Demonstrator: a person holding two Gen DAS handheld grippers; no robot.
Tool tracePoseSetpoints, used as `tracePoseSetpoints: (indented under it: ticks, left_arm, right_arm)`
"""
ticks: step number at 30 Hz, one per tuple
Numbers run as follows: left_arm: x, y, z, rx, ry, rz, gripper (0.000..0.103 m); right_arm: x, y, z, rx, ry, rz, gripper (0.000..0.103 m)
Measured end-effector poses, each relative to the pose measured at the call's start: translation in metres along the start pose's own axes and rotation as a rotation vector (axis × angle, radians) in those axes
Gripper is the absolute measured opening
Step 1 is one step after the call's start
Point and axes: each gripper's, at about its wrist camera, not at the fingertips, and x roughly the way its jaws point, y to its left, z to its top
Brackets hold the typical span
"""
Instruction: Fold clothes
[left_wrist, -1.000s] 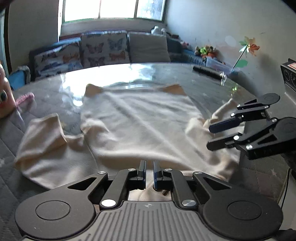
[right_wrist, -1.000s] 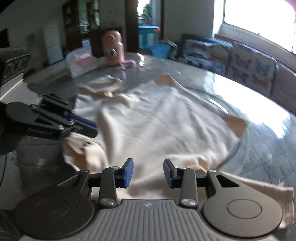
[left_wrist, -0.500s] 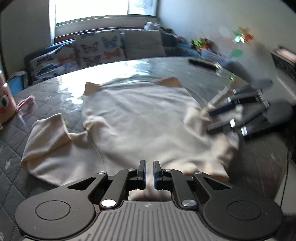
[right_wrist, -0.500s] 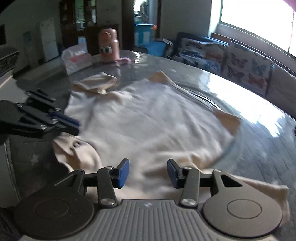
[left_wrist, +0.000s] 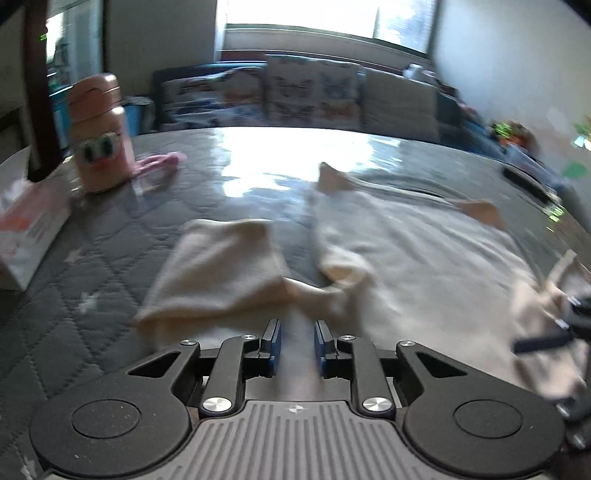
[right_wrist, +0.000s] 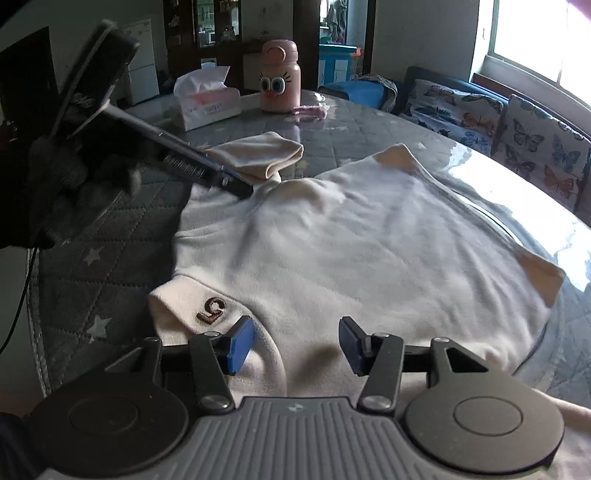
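Observation:
A cream sweater (right_wrist: 369, 243) lies spread flat on the grey quilted table (right_wrist: 110, 229). Its collar with a brown "5" mark (right_wrist: 212, 310) is folded up at the near left. My right gripper (right_wrist: 295, 343) hovers just above the cloth beside that collar, its jaws opening, with nothing pinched between the pads. The left sleeve (left_wrist: 221, 266) lies doubled over beside the body (left_wrist: 424, 258). My left gripper (left_wrist: 297, 343) sits low where the sleeve joins the shoulder, its jaws opening a little, with blurred cloth below the gap. In the right wrist view the left gripper (right_wrist: 238, 188) reaches that shoulder.
A pink bottle with cartoon eyes (right_wrist: 279, 83) and a tissue box (right_wrist: 207, 98) stand at the far left of the table, with a small pink item (right_wrist: 310, 110) beside them. A sofa with butterfly cushions (right_wrist: 517, 122) runs behind. The table's edge (right_wrist: 35, 332) is close on the near left.
The left wrist view has swung left from the sweater's middle to the sleeve, and its jaws have parted. The right jaws have widened and come closer to the collar.

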Motion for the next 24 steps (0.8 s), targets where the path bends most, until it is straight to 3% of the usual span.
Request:
tracePoseSetpoints:
  ticks: [5,10,14,15,19,21,24]
  left_arm:
    - [0.002,0.024,0.005,-0.057,-0.071,0.165,0.021]
    - [-0.002,0.070,0.010,-0.246,-0.108,0.301,0.024]
    - [-0.010,0.091,0.006,-0.287,-0.116,0.346,0.029]
    - [-0.013,0.092,0.004,-0.285,-0.121,0.335,0.030]
    - [-0.026,0.068,-0.005,-0.140,-0.158,0.250,0.055]
    - [-0.023,0.048,-0.007,-0.037,-0.153,0.230,0.058]
    - [-0.013,0.027,-0.009,0.056,-0.142,0.218,0.070]
  right_arm:
    - [0.002,-0.001,-0.002,0.011,0.010,0.004,0.056]
    - [0.004,-0.004,-0.002,0.023,0.013,0.007,0.059]
    - [0.004,-0.005,-0.001,0.025,0.016,0.010,0.060]
    - [0.005,-0.005,-0.001,0.025,0.016,0.010,0.061]
    - [0.005,-0.006,-0.001,0.029,0.018,0.010,0.064]
    - [0.006,-0.007,-0.001,0.032,0.019,0.007,0.067]
    - [0.006,-0.008,0.000,0.041,0.022,0.004,0.070]
